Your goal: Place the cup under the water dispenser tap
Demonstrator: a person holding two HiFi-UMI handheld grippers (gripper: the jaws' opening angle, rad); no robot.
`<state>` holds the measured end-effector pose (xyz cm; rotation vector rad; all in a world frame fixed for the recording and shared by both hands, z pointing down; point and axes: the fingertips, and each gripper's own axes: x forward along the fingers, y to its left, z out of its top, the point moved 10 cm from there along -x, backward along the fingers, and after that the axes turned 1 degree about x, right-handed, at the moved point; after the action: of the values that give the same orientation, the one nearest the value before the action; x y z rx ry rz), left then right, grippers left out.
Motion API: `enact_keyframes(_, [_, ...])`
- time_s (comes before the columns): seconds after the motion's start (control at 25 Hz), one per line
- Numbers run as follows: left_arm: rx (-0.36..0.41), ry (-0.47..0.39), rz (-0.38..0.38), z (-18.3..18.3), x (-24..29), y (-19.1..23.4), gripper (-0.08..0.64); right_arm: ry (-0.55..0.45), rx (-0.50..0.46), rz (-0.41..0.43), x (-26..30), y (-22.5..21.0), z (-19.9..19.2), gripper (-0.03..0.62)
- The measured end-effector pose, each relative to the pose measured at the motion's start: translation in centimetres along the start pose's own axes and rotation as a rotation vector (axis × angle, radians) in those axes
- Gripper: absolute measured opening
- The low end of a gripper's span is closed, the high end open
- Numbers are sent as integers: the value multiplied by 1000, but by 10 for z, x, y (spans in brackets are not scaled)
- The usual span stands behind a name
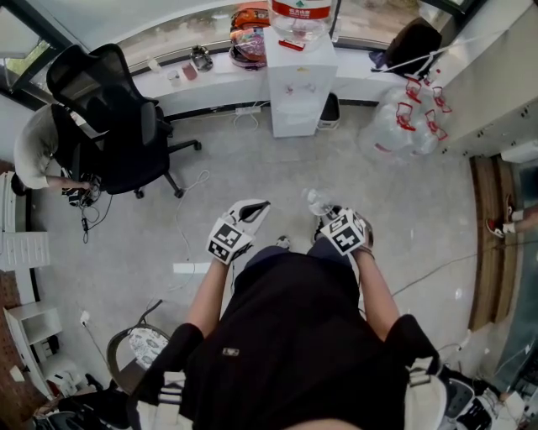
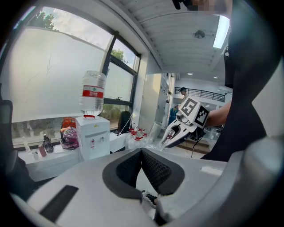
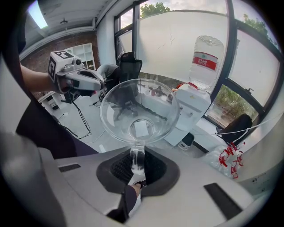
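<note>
A clear stemmed glass cup (image 3: 139,111) is clamped by its stem in my right gripper (image 3: 137,163), with the bowl pointing away from the jaws. In the head view the cup (image 1: 317,201) sticks out ahead of the right gripper (image 1: 329,217), above the grey floor. The white water dispenser (image 1: 299,88) with its upturned bottle (image 1: 300,15) stands farther ahead against the window counter, well apart from the cup. My left gripper (image 1: 259,207) hangs beside the right one, its pads (image 2: 153,167) together with nothing between them. The dispenser (image 2: 93,137) shows left of centre in the left gripper view.
A black office chair (image 1: 109,117) stands at the left, with a person (image 1: 35,151) behind it. Several empty water jugs (image 1: 405,122) lie right of the dispenser. Cables and a power strip (image 1: 190,269) run across the floor. The counter (image 1: 202,71) holds small items.
</note>
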<state>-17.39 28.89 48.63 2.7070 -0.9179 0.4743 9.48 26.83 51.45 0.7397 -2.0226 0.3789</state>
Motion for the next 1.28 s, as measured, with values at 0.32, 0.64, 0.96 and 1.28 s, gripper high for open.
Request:
enact_keyframes(0.32, [-24,4,43,1,5,16,0,2,-35,26,17,-21,17,5])
enact_keyframes(0.64, [-57,23,69,11,30,46,0,15,-47,60,38,-57,36,5])
enact_keyframes(0.96, [-68,24,92,42,81,76,0,4,-92,69,52,-117,55,5])
enact_keyframes(1.28, [-89,51,121,62,133,91,0,31,-109,111,71,-180,56,5])
